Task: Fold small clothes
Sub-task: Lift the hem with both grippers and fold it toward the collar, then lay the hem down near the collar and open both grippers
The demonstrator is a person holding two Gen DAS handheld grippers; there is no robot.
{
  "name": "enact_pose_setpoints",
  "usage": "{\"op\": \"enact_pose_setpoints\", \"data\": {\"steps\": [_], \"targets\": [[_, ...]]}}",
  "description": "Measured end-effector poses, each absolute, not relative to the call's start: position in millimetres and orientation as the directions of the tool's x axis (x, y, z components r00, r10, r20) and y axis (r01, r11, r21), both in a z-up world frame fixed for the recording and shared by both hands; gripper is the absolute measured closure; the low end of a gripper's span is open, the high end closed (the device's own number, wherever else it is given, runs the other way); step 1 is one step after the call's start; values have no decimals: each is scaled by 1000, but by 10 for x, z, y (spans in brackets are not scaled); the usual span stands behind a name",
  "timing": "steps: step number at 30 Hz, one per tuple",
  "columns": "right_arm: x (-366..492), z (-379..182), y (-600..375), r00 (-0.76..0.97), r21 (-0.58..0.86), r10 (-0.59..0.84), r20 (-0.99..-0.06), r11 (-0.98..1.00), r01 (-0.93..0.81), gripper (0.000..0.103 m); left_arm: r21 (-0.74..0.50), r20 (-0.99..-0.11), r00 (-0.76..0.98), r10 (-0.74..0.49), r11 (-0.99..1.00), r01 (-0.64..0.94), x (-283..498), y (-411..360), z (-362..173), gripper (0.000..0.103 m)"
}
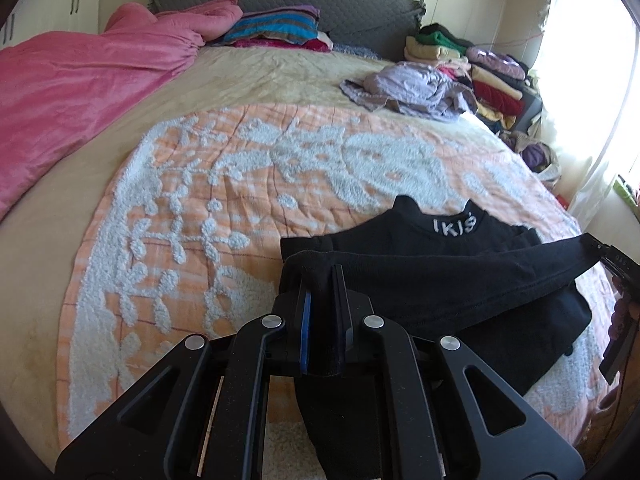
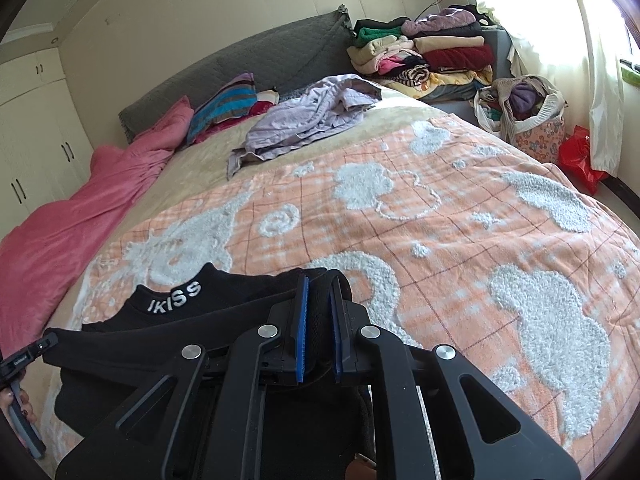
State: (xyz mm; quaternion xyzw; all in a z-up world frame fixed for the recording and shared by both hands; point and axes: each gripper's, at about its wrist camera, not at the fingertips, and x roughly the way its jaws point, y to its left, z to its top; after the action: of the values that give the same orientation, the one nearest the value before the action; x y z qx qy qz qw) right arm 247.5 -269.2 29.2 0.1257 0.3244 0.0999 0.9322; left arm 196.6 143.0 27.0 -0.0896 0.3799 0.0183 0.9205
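- Folding step in hand: both tools clamp the near edge of a black top (image 1: 440, 276), one at each end of it.
- Left tool (image 1: 320, 280): jaws all but closed, black cloth pinched between the blue pads; cloth also hangs under the tool.
- Right tool (image 2: 318, 292): same, jaws nearly closed on a bunched fold of the top; it also shows at the right rim of the left view, with fingers beside it.
- Top lies on the orange-and-white blanket (image 1: 224, 200) at the near end of the bed; the gripped edge is stretched between the tools, just above the rest of the garment.
- Collar with white lettering (image 2: 176, 296) lies flat just beyond the held edge, pointing to the headboard.
- Judgement: hem being carried over toward the collar, fold half done.
- Next move calls for: lower both ends evenly, line the edge up near the collar, keep the cloth taut, then let go together.
- Farther: crumpled lilac garment (image 2: 308, 116), pink duvet (image 1: 72, 88), stacked clothes (image 2: 436, 52) by the headboard.
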Motion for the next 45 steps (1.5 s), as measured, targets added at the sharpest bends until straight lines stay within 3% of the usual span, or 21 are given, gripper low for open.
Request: {"op": "enact_pose_setpoints", "data": {"steps": [3,5,6,9,11,12,13,18,20,21,23,24,25,28,30,39,45], "targets": [[2477,223,-2638,771,264,242,-589,959,-99,92,-130,-702,712,-15,986,-108,1967,1383,247,98],[2480,193,-2620,769,253,233,-595,963,-97,85,-123,-700,714,-9,987,-107,1963,1361,253,97],[2478,183,-2627,768,251,231,-598,963,-94,75,-122,-700,714,-9,987,-108,1965,1361,253,95],[2443,164,-2667,767,278,252,-590,955,-100,70,-104,-690,723,8,988,-111,1942,1333,290,85],[2397,170,-2684,769,287,264,-583,952,-110,60,-106,-685,729,7,988,-109,1920,1322,328,80],[2354,192,-2686,777,281,260,-574,953,-111,56,-109,-679,734,5,988,-107,1900,1315,354,72],[2312,216,-2683,785,274,259,-563,954,-118,55,-109,-674,739,6,988,-107,1882,1310,374,65],[2106,392,-2619,813,251,301,-499,948,-197,49,-112,-634,773,-1,990,-91,1733,1232,525,48],[2039,443,-2578,814,242,323,-482,942,-231,49,-109,-618,786,-7,991,-77,1659,1181,582,47],[2020,454,-2563,812,238,331,-480,940,-243,50,-103,-614,790,-6,992,-73,1637,1160,602,47],[1983,468,-2499,799,218,353,-486,935,-280,66,-90,-609,793,-11,994,-55,1578,1097,639,47],[1966,465,-2459,789,208,365,-494,931,-301,74,-93,-608,793,-25,995,-40,1543,1068,648,54],[1956,459,-2428,780,203,374,-502,927,-314,75,-98,-612,790,-40,995,-26,1525,1046,645,66],[1910,382,-2278,744,165,388,-545,919,-358,80,-110,-636,767,-80,994,12,1494,958,572,88],[1894,303,-2174,724,123,373,-581,919,-374,80,-104,-663,743,-98,994,38,1502,875,484,96],[2136,-170,-2055,640,38,233,-732,952,-303,82,-14,-771,635,-46,998,56,1790,662,-149,96],[2346,-169,-2014,650,24,234,-723,949,-314,83,-12,-765,644,-24,1000,24,2064,718,-177,96]]}}
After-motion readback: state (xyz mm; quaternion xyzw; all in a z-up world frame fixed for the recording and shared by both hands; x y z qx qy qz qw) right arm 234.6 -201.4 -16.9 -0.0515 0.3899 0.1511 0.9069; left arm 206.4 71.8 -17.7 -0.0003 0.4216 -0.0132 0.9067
